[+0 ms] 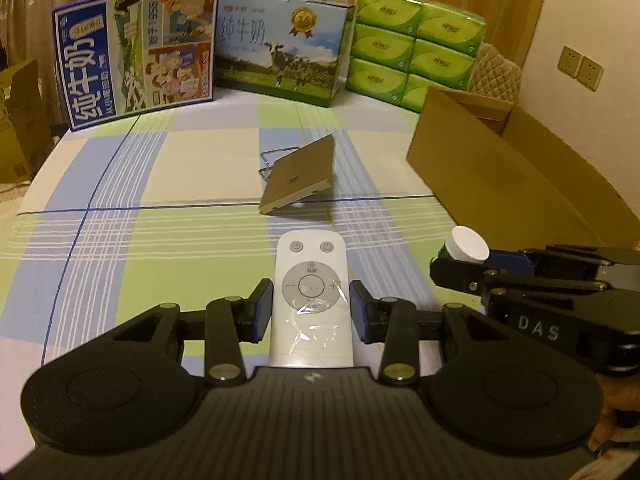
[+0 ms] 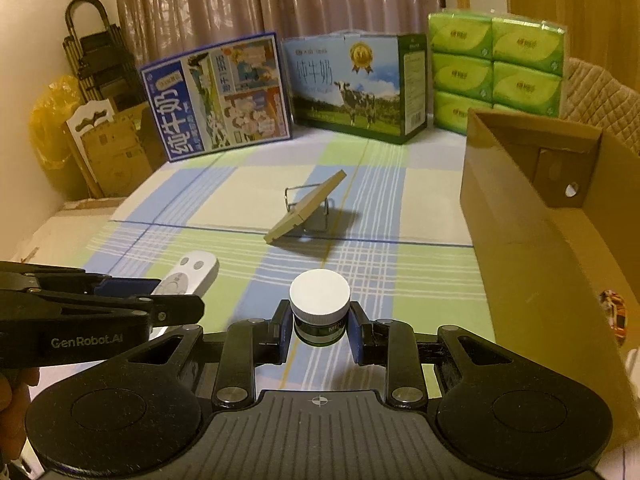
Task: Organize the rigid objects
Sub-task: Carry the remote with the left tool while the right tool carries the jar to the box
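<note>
Early stage: right gripper (image 2: 319, 330) pinches white-capped jar (image 2: 319, 306) beside cardboard box (image 2: 520, 216); left gripper (image 1: 311, 310) spread astride remote (image 1: 311, 300) on bedsheet; tilted stand (image 1: 298, 174) untouched.

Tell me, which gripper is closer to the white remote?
Left. The left gripper has its open fingers on either side of the white remote. The right gripper is off to its right, around a white-capped jar.

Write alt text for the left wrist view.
The open left gripper straddles a white remote lying on a checked cloth. At right, the right gripper holds a white-capped jar beside a cardboard box; a tilted stand sits beyond.
</note>
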